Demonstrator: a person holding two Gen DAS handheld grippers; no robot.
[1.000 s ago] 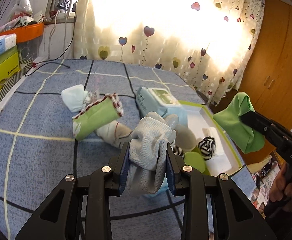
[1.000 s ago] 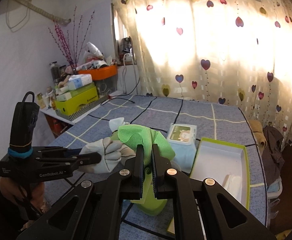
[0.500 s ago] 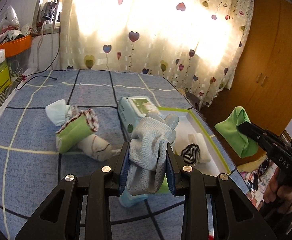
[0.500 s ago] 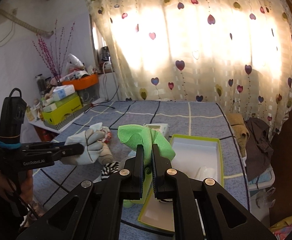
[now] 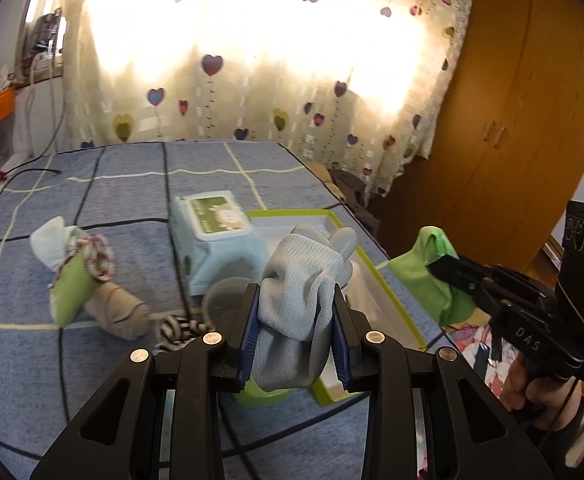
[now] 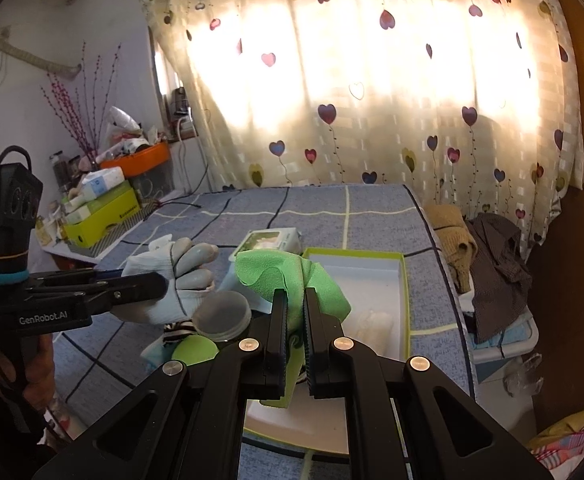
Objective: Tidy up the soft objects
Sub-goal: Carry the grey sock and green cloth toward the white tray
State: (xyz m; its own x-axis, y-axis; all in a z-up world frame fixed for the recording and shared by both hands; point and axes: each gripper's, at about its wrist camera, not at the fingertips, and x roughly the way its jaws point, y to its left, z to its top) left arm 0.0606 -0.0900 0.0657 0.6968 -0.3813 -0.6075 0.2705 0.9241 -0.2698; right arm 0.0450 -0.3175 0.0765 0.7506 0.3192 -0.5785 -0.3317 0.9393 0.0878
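Swinging across toward the green-rimmed white tray point(image 6: 404, 280), the left gripper point(image 5: 296, 312) keeps pinching the grey knit glove point(image 5: 296, 280) and the right gripper point(image 6: 294, 336) clamps the green cloth point(image 6: 288, 276) above it, so drop-off looks near.

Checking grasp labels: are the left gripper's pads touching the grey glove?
Touching. In the left wrist view the left gripper has both blue pads pressed against the grey glove, the fabric bunched between them and hanging clear of the bed.

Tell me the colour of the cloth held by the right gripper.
Bright green cloth; best seen in the right wrist view.
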